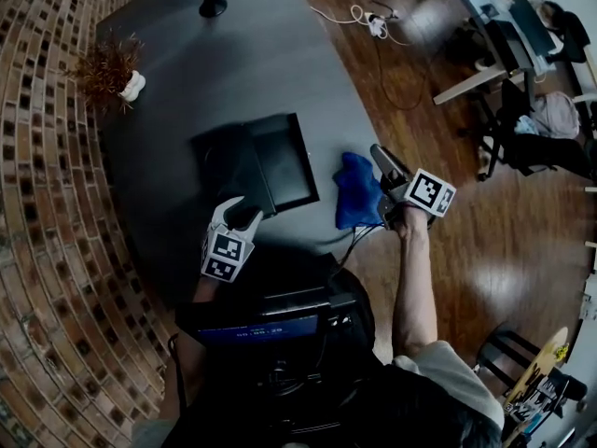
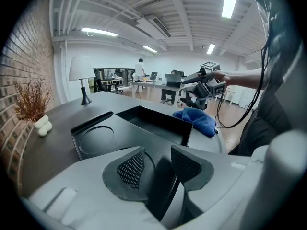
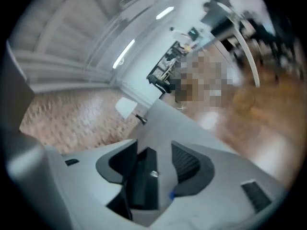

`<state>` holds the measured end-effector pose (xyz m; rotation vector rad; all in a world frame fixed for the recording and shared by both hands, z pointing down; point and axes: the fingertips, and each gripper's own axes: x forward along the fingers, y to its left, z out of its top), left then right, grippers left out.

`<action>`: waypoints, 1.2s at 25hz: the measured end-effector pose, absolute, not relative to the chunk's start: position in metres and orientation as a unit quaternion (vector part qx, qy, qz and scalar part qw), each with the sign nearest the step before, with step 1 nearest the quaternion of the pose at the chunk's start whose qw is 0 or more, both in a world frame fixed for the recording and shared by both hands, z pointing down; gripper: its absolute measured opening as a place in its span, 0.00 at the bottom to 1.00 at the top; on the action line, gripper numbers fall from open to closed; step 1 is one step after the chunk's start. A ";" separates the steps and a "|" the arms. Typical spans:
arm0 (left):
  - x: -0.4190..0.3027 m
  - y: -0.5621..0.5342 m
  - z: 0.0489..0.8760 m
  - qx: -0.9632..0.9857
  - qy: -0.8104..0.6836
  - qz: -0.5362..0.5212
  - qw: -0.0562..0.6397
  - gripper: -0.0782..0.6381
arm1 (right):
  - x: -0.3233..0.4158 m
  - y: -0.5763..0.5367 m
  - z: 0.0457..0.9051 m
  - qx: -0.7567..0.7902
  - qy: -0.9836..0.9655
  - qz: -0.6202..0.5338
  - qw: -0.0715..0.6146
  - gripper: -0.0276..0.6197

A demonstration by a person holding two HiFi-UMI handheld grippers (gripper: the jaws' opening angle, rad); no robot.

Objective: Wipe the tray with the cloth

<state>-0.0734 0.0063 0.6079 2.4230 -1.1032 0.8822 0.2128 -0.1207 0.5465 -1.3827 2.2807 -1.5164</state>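
The black tray [image 1: 284, 161] sits at the middle of the head view on the dark counter [image 1: 261, 54], and the left claw [image 1: 235, 217], at the tray's lower left corner, pinches its near rim. The blue cloth [image 1: 357, 192] lies crumpled on the counter just right of the tray, close to the counter's edge. The right claw [image 1: 381, 160] hangs at the cloth's right side, raised off it, jaws spread with nothing between them; its own view is blurred.
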 end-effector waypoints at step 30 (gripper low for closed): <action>-0.074 0.006 0.601 0.860 -0.402 0.277 0.149 0.35 | -0.032 -0.110 0.682 -0.294 0.760 -0.377 -0.440 0.28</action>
